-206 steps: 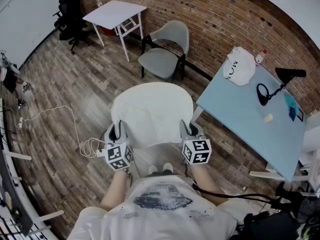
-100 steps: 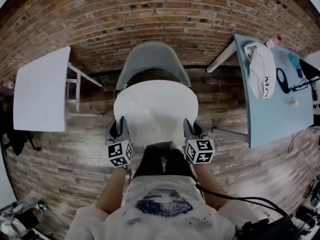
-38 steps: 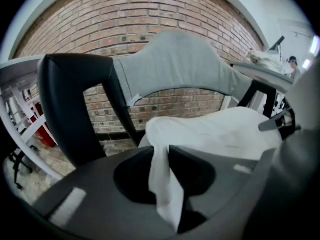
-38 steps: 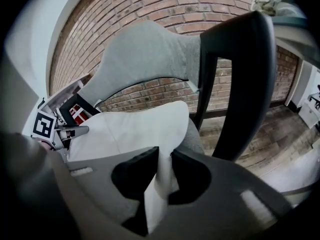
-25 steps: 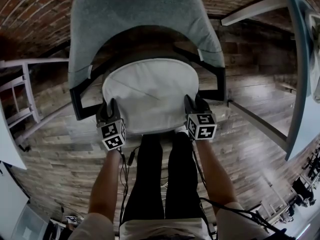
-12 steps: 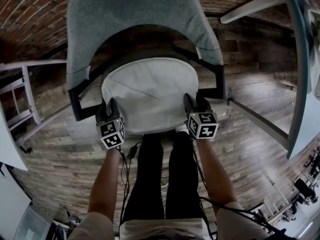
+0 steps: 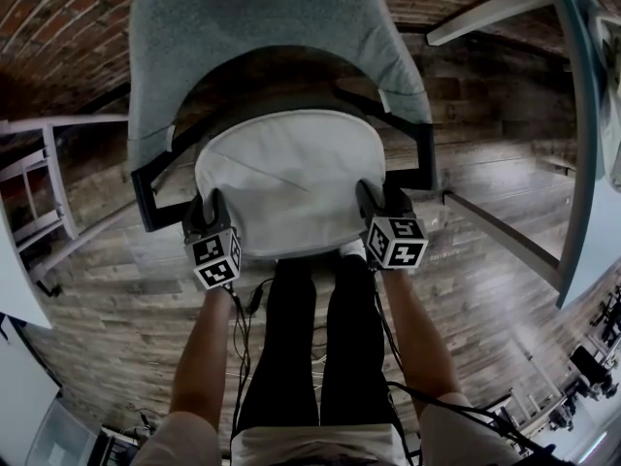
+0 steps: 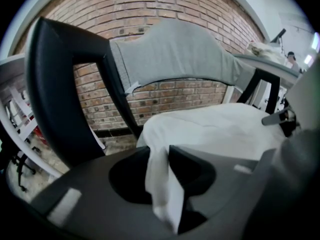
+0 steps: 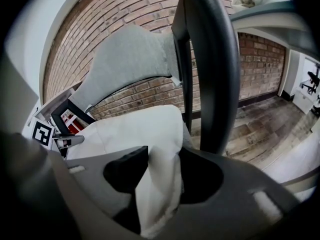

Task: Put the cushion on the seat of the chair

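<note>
The white cushion (image 7: 291, 178) lies flat on the seat of the grey chair (image 7: 262, 17), inside its black arms. My left gripper (image 7: 207, 202) is at the cushion's front left corner. In the left gripper view that gripper (image 8: 159, 151) is shut on a fold of the cushion (image 8: 215, 129). My right gripper (image 7: 380, 194) is at the front right corner. Its jaws are opening, and in the right gripper view they (image 9: 162, 156) stand apart with the cushion's (image 9: 135, 126) edge lying loose between them.
Black chair arms (image 7: 146, 197) (image 7: 424, 163) flank both grippers closely. The person's legs (image 7: 310, 338) stand just before the seat. A white table (image 7: 15, 280) is at the left and a light blue table (image 7: 592, 144) at the right. Cables hang by the legs.
The cushion was carried across the room and set down on the chair seat. Over the last second the right gripper has rolled slightly; the left has stayed put.
</note>
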A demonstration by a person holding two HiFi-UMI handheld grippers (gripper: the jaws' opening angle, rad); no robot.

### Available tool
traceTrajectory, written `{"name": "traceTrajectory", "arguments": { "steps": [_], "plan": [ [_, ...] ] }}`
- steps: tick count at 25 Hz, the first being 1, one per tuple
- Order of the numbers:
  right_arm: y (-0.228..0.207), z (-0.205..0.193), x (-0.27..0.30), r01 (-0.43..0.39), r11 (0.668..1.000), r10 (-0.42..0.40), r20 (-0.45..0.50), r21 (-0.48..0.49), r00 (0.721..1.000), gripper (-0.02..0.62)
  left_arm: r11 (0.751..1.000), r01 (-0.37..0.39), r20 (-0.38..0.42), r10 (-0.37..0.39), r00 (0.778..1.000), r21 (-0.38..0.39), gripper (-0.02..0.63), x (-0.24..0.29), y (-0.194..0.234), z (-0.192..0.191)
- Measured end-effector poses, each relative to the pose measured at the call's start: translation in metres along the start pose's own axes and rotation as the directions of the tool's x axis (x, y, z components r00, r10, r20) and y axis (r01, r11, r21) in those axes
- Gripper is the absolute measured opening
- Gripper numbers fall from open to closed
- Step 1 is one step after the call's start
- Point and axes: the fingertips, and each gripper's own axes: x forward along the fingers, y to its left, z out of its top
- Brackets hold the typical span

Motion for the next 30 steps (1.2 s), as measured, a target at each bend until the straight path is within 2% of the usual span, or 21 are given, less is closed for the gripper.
{"name": "traceTrajectory", "arguments": {
  "steps": [7,11,16,21,30],
  "plan": [
    [0.0,0.0,-0.004,0.011,1.0,-0.011,0.01,-0.001,1.0,0.199,1.0,-0.012,0.012,0.013,1.0,-0.007,0.092,-0.004,0.004,0.005],
    [-0.001,0.0,-0.009,0.009,1.0,-0.009,0.012,-0.005,1.0,0.201,0.999,-0.034,0.01,0.034,0.999,-0.009,0.153,-0.006,0.011,0.006],
    [0.0,0.002,-0.018,0.009,1.0,-0.009,0.021,-0.022,1.0,0.202,0.999,-0.039,0.019,0.039,0.999,0.007,0.153,-0.013,0.008,0.008],
    [-0.007,0.008,-0.036,0.062,0.996,-0.06,0.042,-0.058,0.997,0.202,1.0,-0.024,0.02,0.024,1.0,0.007,0.153,-0.032,-0.001,0.012],
    [0.022,0.028,-0.067,-0.025,0.998,0.028,0.041,-0.052,0.999,0.202,1.0,0.018,0.075,-0.018,0.997,0.007,0.153,-0.083,-0.017,0.05]
  ]
}}
